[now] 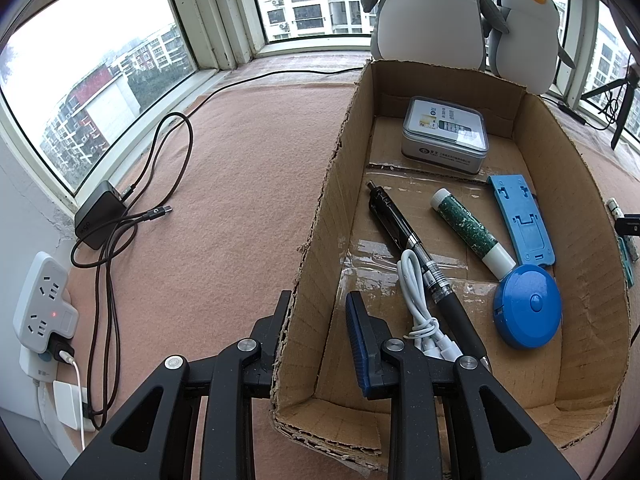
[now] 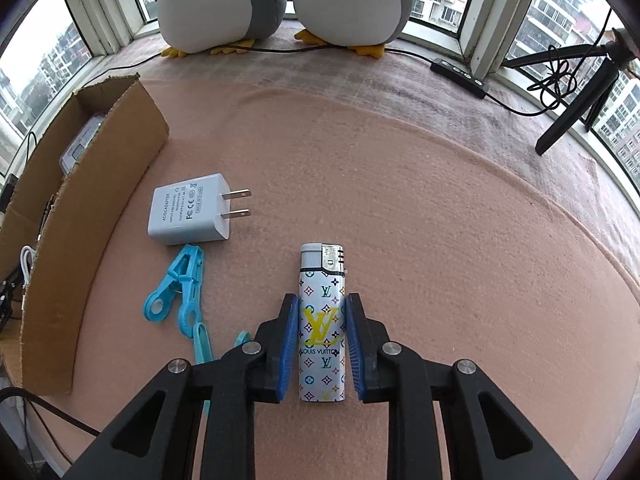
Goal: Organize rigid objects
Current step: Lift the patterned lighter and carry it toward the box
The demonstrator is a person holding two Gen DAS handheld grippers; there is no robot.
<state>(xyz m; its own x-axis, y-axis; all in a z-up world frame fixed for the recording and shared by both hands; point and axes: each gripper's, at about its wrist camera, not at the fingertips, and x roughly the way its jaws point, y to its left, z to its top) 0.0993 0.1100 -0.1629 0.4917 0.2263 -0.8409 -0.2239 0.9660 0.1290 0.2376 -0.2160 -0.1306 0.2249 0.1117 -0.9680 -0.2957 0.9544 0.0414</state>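
Note:
A cardboard box (image 1: 320,216) holds a silver tin (image 1: 445,134), a black pen (image 1: 416,252), a green glue stick (image 1: 468,228), a blue stand (image 1: 522,216), a round blue tape measure (image 1: 526,306) and a white cable (image 1: 420,308). My left gripper (image 1: 320,312) is open, straddling the box's left wall. My right gripper (image 2: 322,312) has its pads against both sides of a patterned lighter (image 2: 322,320) lying on the pink mat. A white plug adapter (image 2: 192,210) and blue clothes pegs (image 2: 178,292) lie to its left, beside the box (image 2: 100,184).
Two plush penguins (image 2: 280,0) stand at the window behind. A black charger with cable (image 1: 100,216) and a power strip (image 1: 44,304) lie far left. A tripod (image 2: 580,92) stands at the right; a cable remote (image 2: 460,74) lies near the sill.

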